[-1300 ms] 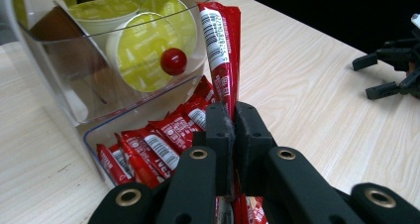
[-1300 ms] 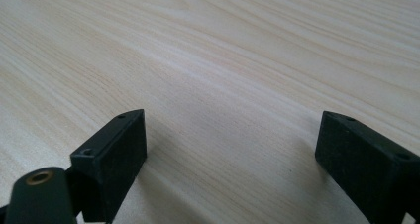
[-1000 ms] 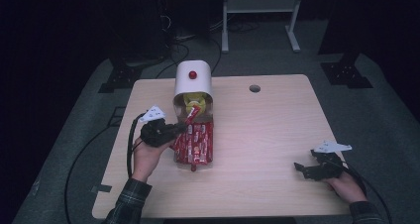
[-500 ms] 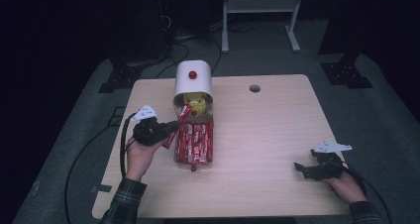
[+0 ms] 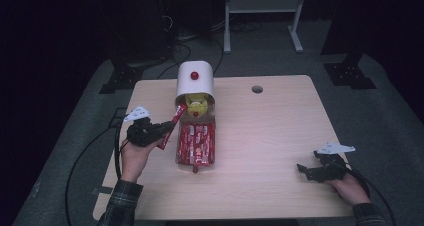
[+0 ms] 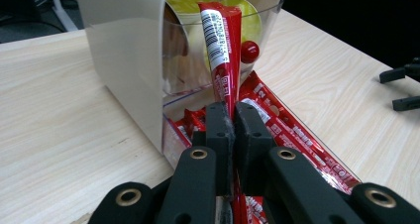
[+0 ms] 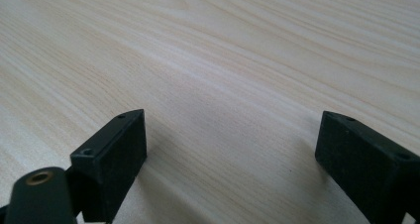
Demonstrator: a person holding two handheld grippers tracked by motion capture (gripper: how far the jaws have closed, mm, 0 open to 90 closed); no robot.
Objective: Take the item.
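your left gripper (image 6: 227,116) pinches a red snack stick (image 6: 223,50) at the mouth of a white dispenser (image 5: 194,79).

the stick tilts up from your clenched jaws toward the dispenser's clear front (yellow discs (image 6: 247,16) sit behind it), above a tray of red packets (image 5: 196,145) on the wooden table (image 5: 270,136). your right gripper (image 7: 230,149) rests well apart near the table's right edge, jaws released and spread wide over bare wood, holding nothing.

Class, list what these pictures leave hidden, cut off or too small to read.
- Red packet: lower end hidden by the left gripper, left gripper view.
- White dispenser: inside hidden by its cover, high view.
- Packet lettering in the tray: too small, high view.
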